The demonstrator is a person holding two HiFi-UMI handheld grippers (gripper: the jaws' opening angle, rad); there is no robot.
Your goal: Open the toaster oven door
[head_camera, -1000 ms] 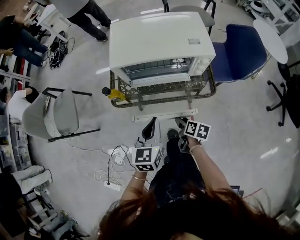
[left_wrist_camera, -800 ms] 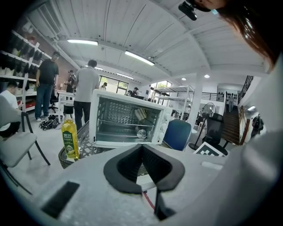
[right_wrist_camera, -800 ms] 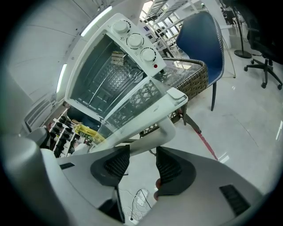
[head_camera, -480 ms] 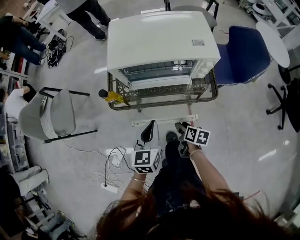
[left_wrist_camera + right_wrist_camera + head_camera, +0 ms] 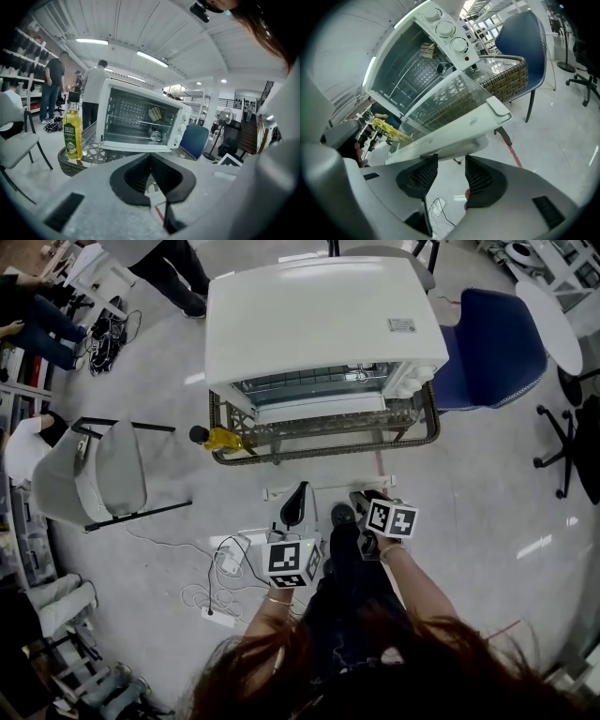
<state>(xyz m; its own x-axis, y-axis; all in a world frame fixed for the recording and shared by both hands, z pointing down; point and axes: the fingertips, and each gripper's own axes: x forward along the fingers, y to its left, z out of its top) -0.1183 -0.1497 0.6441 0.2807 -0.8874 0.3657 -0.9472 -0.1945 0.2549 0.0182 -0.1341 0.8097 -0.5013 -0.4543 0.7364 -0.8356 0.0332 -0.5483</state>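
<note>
The white toaster oven stands on a wicker table, its glass door swung down and out towards me. The door's white handle bar lies nearest me. My right gripper is just under the bar's right end. In the right gripper view its jaws stand open, the handle just beyond the tips and untouched. My left gripper hangs lower left of the handle, pads together and holding nothing. It faces the open oven.
A yellow oil bottle stands at the table's left corner. A blue chair is right of the oven and a grey folding chair to the left. Cables and a power strip lie on the floor. People stand at upper left.
The oven fills slightly more of the head view. The door handle sits a little farther out from the oven front. Both grippers keep about the same places below it.
</note>
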